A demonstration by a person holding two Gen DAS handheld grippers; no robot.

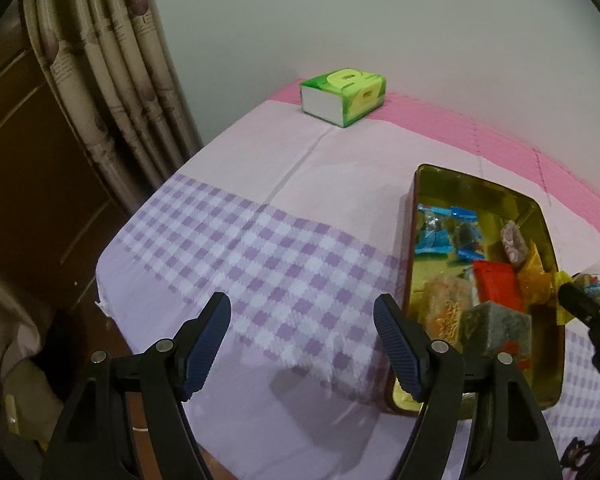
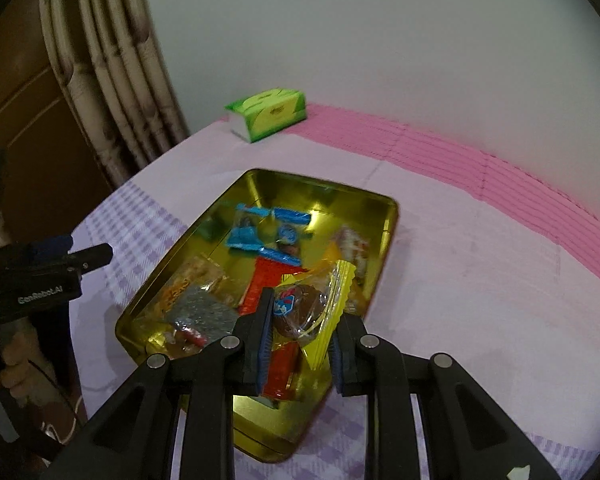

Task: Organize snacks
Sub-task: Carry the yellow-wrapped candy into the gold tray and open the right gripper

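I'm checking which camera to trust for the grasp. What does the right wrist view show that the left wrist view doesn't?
Only the right wrist view shows the right gripper shut on a yellow-edged snack packet above the tin. Only the left wrist view shows the left gripper, open and empty, over the checked cloth. Both show the gold tin of snacks and the green tissue pack.

Plain pale wall (image 1: 340, 20) behind cloth-covered table (image 1: 260, 184). Left of table: pleated beige patterned curtain (image 1: 112, 80), then dark brown wooden panel (image 1: 28, 152). Light dim, soft.
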